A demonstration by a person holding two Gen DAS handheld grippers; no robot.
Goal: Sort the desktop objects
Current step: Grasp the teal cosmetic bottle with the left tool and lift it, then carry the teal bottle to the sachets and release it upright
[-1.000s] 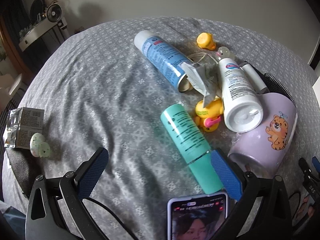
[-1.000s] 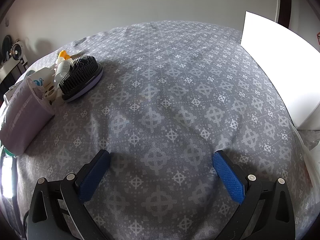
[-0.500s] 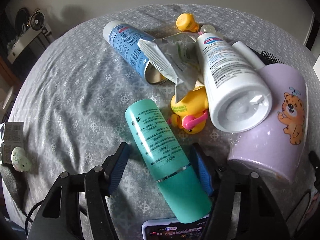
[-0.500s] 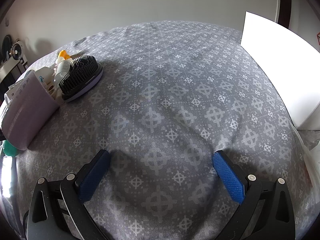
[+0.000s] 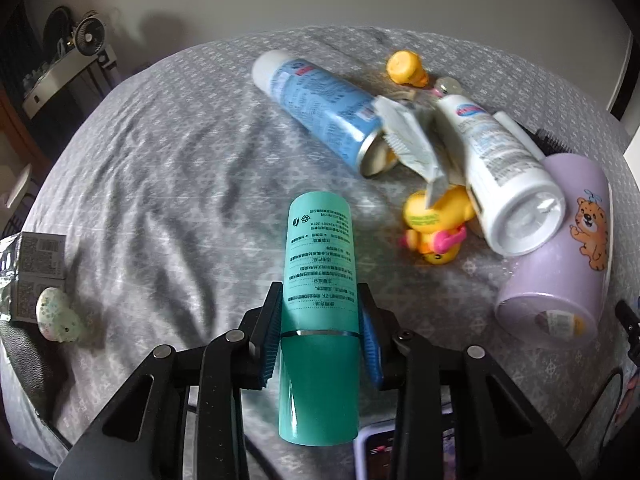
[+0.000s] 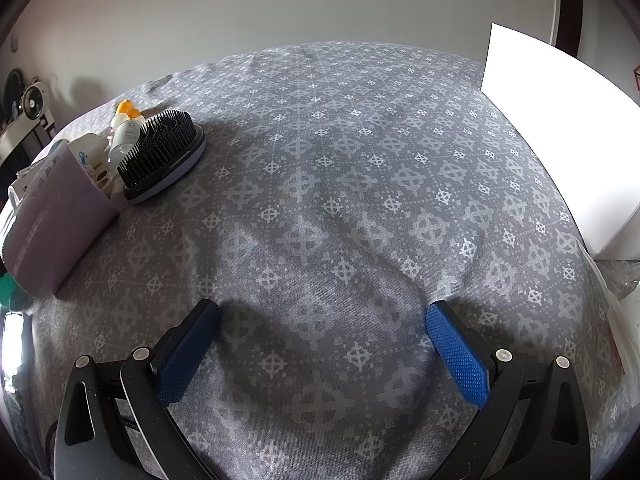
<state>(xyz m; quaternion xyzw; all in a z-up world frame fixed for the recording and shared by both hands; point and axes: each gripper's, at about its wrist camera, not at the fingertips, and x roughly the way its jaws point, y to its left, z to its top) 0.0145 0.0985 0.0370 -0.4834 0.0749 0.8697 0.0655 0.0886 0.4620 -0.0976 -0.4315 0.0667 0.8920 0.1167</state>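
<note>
Teal bottle (image 5: pixel 318 280) between left gripper (image 5: pixel 319 332) pads.

The phone (image 5: pixel 376 456) is cut off by the lower edge and partly hidden behind the bottle (image 5: pixel 318 320). The print on the bottle cannot be read. The white box (image 6: pixel 560 136) is cropped at the right edge.

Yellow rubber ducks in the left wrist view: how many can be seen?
2. One yellow rubber duck lies beside the white bottle, partly under a crumpled wrapper. The other yellow duck sits at the far edge of the pile. More may be hidden underneath.
</note>
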